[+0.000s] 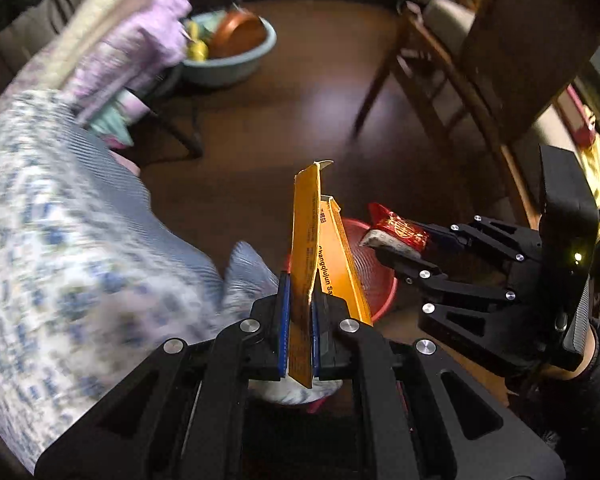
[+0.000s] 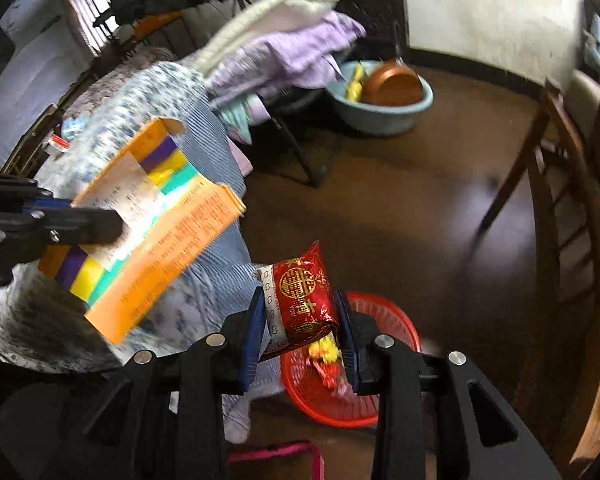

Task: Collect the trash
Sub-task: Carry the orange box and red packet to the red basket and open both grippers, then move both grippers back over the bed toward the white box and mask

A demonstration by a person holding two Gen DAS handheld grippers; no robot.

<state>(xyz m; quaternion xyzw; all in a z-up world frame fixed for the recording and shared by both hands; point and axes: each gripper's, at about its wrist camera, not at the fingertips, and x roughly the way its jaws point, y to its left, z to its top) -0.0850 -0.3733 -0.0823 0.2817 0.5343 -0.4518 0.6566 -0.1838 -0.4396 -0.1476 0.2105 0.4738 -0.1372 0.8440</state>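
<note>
The left gripper [image 1: 300, 312] pinches a flattened orange carton [image 1: 306, 248] upright between its 2 blue pads. The right gripper [image 2: 300, 328] clamps a red snack packet [image 2: 302, 300] between its pads, held above a red plastic basket [image 2: 396, 320] on the brown floor [image 2: 400, 208] just beyond both fingertips.

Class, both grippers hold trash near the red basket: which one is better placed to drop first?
Right. The right gripper holds the red packet almost over the red basket; the left gripper's orange box sits nearer the basket's edge.
</note>
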